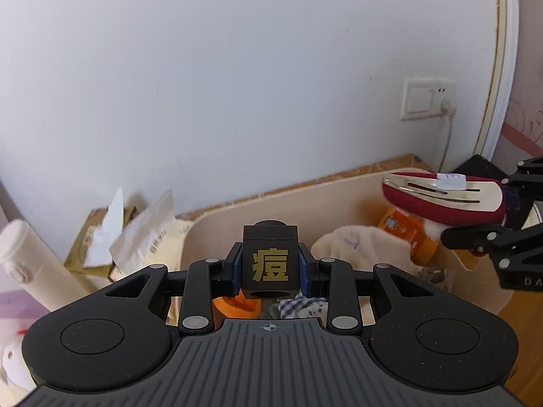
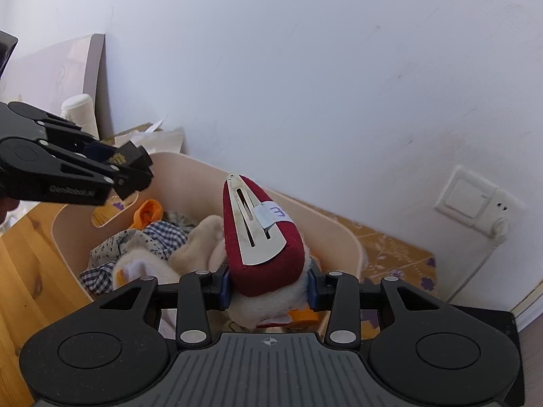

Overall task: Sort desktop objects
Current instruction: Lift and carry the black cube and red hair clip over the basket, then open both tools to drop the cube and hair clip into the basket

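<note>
My left gripper (image 1: pixel 270 276) is shut on a black cube (image 1: pixel 269 244) that bears a gold character; it hangs over a beige bin (image 1: pixel 271 203). In the right wrist view the same left gripper (image 2: pixel 132 166) holds the black cube (image 2: pixel 118 159) above the beige bin's (image 2: pixel 339 234) left end. My right gripper (image 2: pixel 268 285) is shut on a dark red plush hair clip (image 2: pixel 261 237) with a silver metal snap and a white tag, above the bin's near side. From the left wrist view the red hair clip (image 1: pixel 441 196) sticks out leftward from the right gripper (image 1: pixel 505 203).
The bin holds checked cloth (image 2: pixel 159 234), a cream plush piece (image 2: pixel 200 240), an orange item (image 2: pixel 149 213) and an orange packet (image 1: pixel 404 227). A white bottle (image 1: pixel 20 247) and paper packets (image 1: pixel 135 234) lie left of it. A wall socket (image 1: pixel 427 98) with cable is behind.
</note>
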### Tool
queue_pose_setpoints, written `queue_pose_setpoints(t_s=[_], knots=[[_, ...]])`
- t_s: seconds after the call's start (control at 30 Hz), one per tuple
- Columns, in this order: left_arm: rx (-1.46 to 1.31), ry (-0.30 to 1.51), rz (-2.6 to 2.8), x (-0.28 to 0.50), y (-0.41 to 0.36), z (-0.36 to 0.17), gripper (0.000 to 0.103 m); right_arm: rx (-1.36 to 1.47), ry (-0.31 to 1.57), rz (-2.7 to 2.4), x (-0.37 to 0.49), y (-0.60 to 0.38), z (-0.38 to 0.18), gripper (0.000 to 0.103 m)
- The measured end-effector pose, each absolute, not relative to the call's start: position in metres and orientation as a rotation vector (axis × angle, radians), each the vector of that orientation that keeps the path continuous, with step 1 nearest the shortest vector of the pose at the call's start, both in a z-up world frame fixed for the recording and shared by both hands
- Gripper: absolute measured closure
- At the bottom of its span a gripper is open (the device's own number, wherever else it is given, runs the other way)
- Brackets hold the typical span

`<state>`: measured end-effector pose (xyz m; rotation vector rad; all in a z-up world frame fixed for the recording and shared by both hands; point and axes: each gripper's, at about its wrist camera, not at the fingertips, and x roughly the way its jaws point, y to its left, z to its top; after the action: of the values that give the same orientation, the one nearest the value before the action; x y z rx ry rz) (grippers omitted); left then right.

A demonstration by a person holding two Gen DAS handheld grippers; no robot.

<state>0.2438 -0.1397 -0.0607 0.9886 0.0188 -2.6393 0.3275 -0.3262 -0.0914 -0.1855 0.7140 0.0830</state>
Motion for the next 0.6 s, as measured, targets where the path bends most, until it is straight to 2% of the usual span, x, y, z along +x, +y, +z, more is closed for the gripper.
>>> queue_pose_setpoints(t_s=[0.17, 0.5, 0.6], knots=[[1.068, -0.014, -2.578, 0.236, -0.139, -0.079, 0.071, -0.179, 0.773, 0.096, 0.339, -0.321, -0.106, 0.065], [1.205, 0.067, -2.494, 0.237, -0.150, -0.102, 0.071, -0.122, 0.886, 0.105, 0.346, -0.325, -0.131, 0.064], [1.242, 0.081, -2.484, 0.235, -0.153, -0.105, 0.071, -0.117, 0.904, 0.104, 0.348, -0.322, -0.134, 0.059]])
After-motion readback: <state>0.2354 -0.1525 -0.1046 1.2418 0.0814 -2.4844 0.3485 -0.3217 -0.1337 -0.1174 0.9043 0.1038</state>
